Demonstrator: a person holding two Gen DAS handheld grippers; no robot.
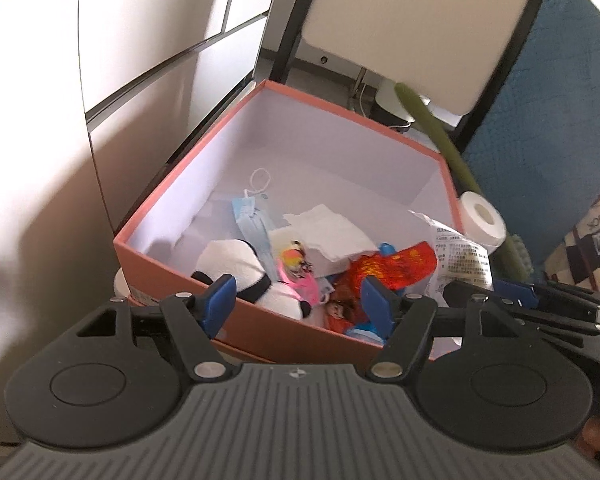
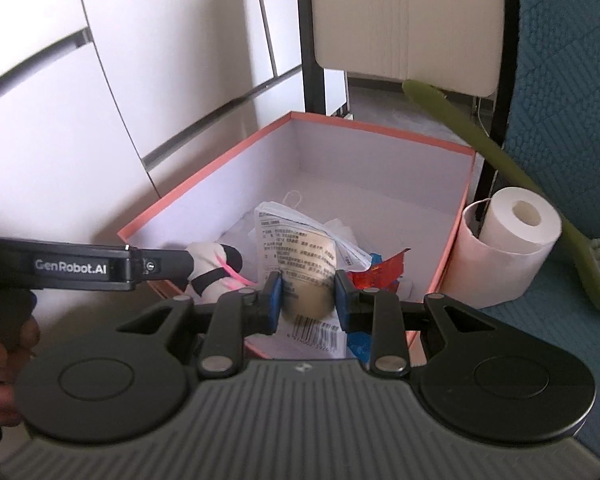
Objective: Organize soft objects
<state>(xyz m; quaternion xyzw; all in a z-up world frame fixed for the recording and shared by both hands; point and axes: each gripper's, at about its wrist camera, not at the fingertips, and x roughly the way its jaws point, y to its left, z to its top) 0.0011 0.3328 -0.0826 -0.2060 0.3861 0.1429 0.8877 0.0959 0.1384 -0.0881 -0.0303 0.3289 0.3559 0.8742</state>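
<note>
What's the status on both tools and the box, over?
Right tool shut on printed packet over the box. Left tool open, empty. Box holds panda plush and masks. Nothing blocking.
</note>
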